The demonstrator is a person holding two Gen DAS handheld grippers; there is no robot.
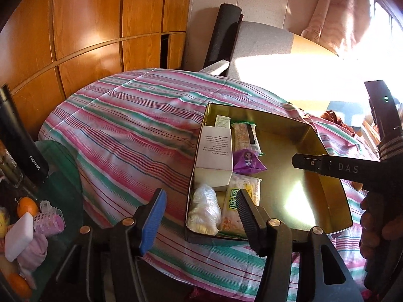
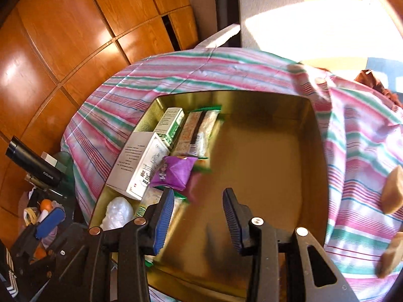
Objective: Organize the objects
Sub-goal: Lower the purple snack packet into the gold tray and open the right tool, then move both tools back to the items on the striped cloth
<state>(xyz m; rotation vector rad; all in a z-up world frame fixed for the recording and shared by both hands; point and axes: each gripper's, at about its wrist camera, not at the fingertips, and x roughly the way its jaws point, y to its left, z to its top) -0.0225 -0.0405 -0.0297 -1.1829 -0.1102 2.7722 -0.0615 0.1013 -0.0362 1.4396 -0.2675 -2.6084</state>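
Observation:
A gold metal tin [image 1: 325,151] [image 2: 309,136] lies on a striped bedspread. Along its left side lie a white carton [image 1: 214,153] [image 2: 137,161], a purple packet [image 1: 248,162] [image 2: 173,173], long snack bars [image 1: 245,136] [image 2: 199,130], a clear plastic bag [image 1: 204,209] [image 2: 117,212] and a yellow-green snack pack [image 1: 239,206]. My left gripper [image 1: 199,219] is open and empty at the tin's near left corner. My right gripper [image 2: 199,219] is open and empty over the tin's bare floor; it also shows in the left wrist view [image 1: 302,162], reaching in from the right.
A glass side table [image 1: 63,166] at the left holds a black flask [image 1: 22,146] [image 2: 32,163], oranges [image 1: 26,205], a pink hair roller [image 1: 49,217] and a white bar [image 1: 19,236]. Tan blocks [image 2: 391,193] lie on the bedspread [image 1: 131,125] at the right. Wooden wardrobe behind.

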